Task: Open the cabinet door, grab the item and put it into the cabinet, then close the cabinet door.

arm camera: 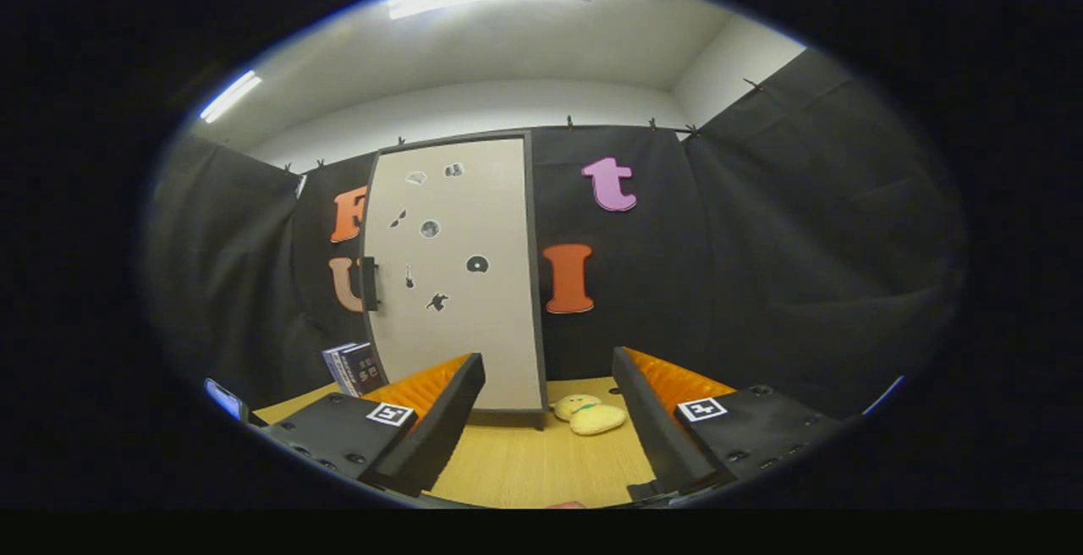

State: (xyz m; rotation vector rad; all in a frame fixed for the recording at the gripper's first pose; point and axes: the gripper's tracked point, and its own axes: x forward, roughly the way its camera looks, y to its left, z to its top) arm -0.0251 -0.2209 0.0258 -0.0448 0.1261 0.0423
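A tall cabinet (pixel 453 272) with a pale door in a dark frame stands on the wooden table (pixel 541 462), beyond my fingers and a little left. Its door is closed, with a dark handle (pixel 370 282) on its left edge and several small stickers on the front. A yellow plush toy (pixel 590 414) lies on the table just right of the cabinet's foot, ahead of the gap between my fingers. My gripper (pixel 548 407) is open, with nothing between its fingers, held back from both cabinet and toy.
A few books (pixel 354 367) lean upright left of the cabinet. A small bright-edged device (pixel 223 398) sits at the table's far left edge. Black cloth walls close in the booth behind and on both sides.
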